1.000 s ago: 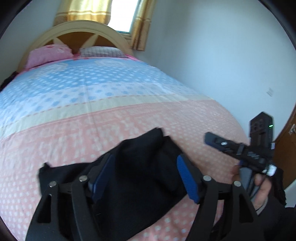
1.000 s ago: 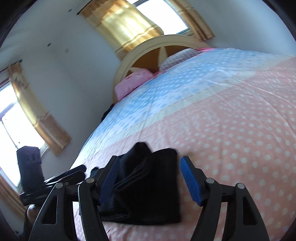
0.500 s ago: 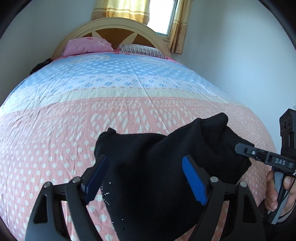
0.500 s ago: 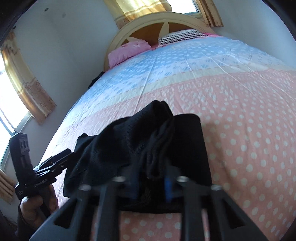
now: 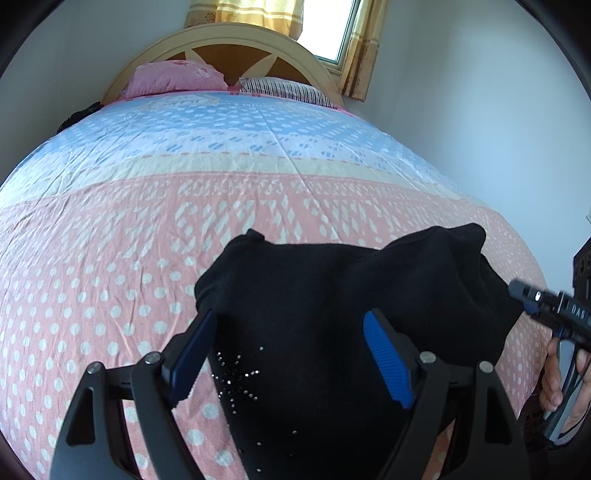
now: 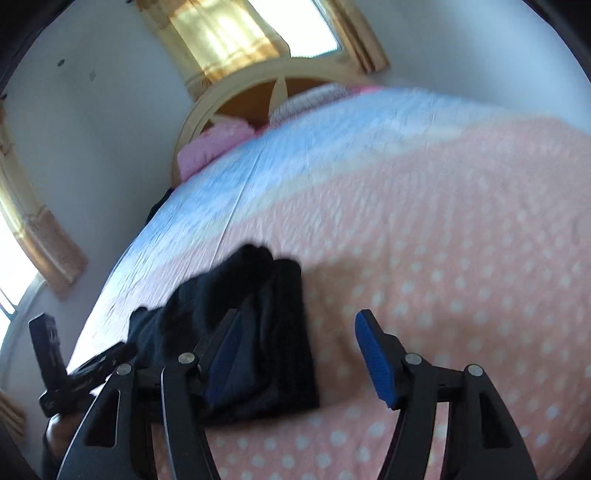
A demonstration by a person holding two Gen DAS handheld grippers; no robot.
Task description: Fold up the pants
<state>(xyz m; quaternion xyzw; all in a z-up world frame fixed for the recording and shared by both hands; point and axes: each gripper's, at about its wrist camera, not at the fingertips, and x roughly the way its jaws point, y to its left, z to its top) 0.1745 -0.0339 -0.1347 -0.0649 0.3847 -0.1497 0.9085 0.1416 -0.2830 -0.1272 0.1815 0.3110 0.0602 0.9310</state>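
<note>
The black pants (image 5: pixel 332 302) lie bunched in a loose heap on the pink dotted part of the bedspread (image 5: pixel 110 266), with small rhinestones near my left gripper. My left gripper (image 5: pixel 288 354) is open and hovers just above the heap, holding nothing. My right gripper (image 6: pixel 295 354) is open and empty; its left finger is over the heap's right edge (image 6: pixel 273 332). It shows at the right edge of the left wrist view (image 5: pixel 546 310). The right wrist view is motion-blurred.
The bed fills both views, blue toward the wooden headboard (image 5: pixel 229 48). A pink pillow (image 5: pixel 177 75) and a striped pillow (image 5: pixel 284 88) lie at its head. White walls and curtained windows (image 5: pixel 332 29) surround it. Dark items (image 5: pixel 77 114) sit by the bed's far left.
Half a second ago my right gripper was shut on the pants; now it is open and drawn back to the right. My left gripper stays open over the heap.
</note>
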